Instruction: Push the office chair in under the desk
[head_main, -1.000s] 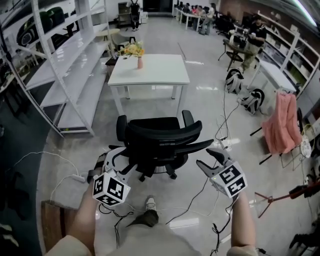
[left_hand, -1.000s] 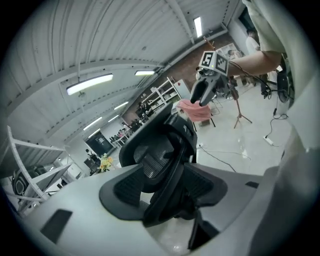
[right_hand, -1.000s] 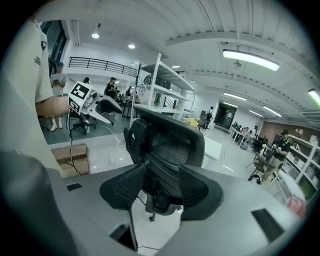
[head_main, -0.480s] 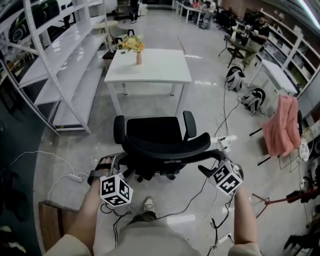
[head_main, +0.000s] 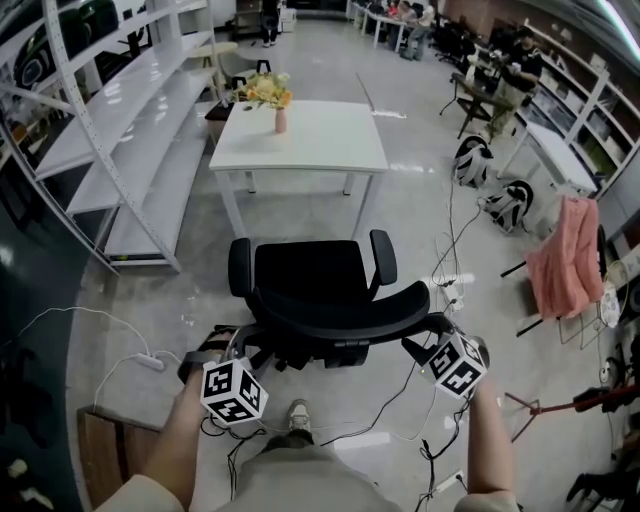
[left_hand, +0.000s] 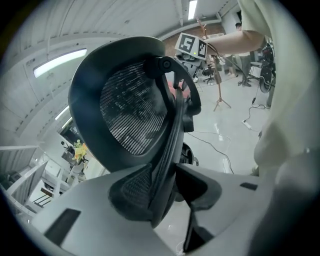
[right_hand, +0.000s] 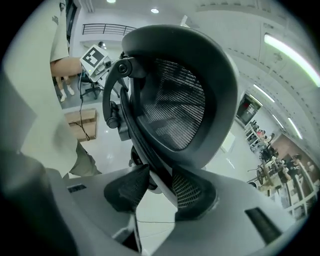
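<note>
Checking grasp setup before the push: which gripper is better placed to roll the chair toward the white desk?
Neither leads. The left gripper and right gripper are closing on opposite edges of the backrest, with the desk roughly straight ahead, so an even two-handed push looks best.

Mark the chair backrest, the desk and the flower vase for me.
chair backrest (head_main: 340, 318): head view, middle of its curved upper rim.
desk (head_main: 315, 140): head view, bare white top.
flower vase (head_main: 281, 123): head view, vase body.
</note>
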